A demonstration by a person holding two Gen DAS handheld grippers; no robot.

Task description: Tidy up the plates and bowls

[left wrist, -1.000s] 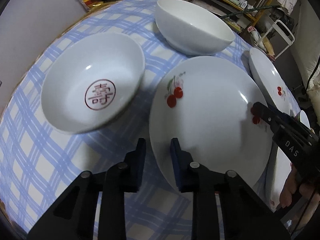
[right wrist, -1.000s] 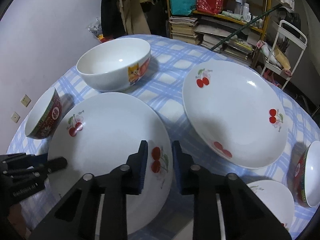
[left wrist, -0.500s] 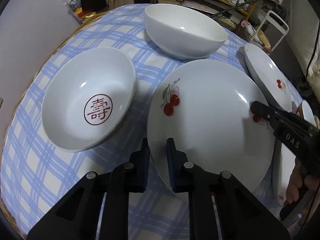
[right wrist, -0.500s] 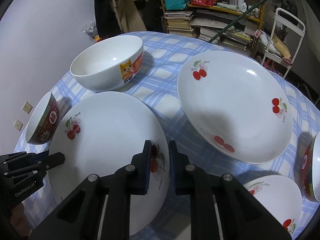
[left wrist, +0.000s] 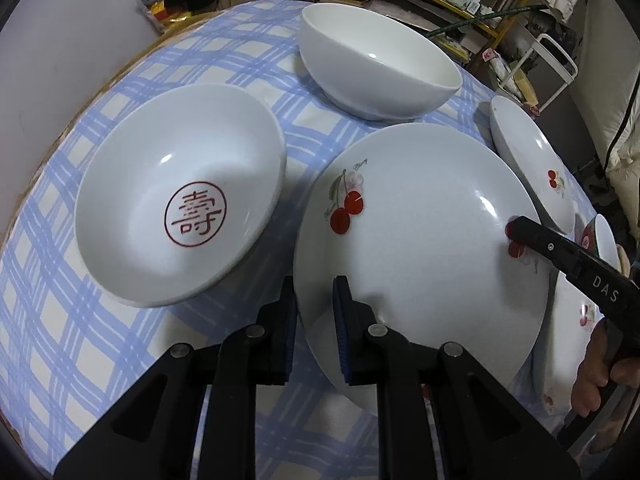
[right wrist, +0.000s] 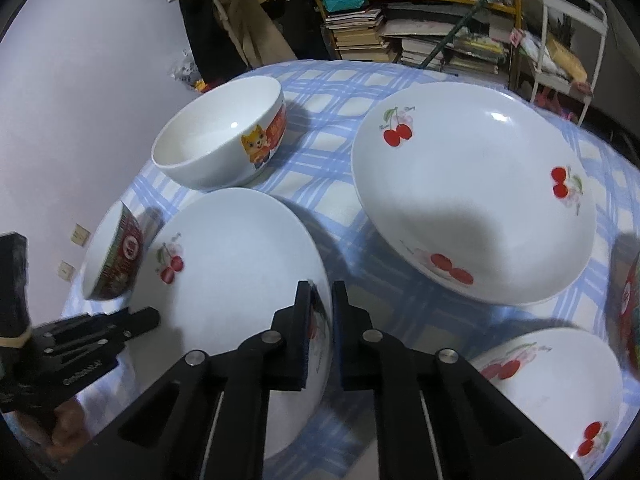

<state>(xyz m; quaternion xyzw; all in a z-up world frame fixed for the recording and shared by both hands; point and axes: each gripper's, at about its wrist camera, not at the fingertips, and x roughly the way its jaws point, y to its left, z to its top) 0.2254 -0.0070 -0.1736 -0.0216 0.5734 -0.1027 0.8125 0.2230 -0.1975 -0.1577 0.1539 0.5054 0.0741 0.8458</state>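
Observation:
A large white cherry plate (left wrist: 416, 232) (right wrist: 240, 272) is held between both grippers and lifted off the blue checked tablecloth. My left gripper (left wrist: 316, 304) is shut on its left rim. My right gripper (right wrist: 320, 312) is shut on its opposite rim. The right gripper shows in the left wrist view (left wrist: 520, 228), the left gripper in the right wrist view (right wrist: 152, 316). A second large cherry plate (right wrist: 472, 204) (left wrist: 532, 164) lies to the right. A bowl with a red character (left wrist: 180, 208) (right wrist: 112, 260) sits left.
A deep white bowl with a cat picture (right wrist: 224, 144) (left wrist: 376, 64) stands at the back. A small cherry plate (right wrist: 552, 384) and a red-patterned bowl (right wrist: 628, 308) are at the right. Shelves of books and a white rack stand beyond the round table (left wrist: 120, 360).
Both grippers have closed from a wider gap onto the plate's rims. The plate has come up and tilted, and both cameras have risen with it.

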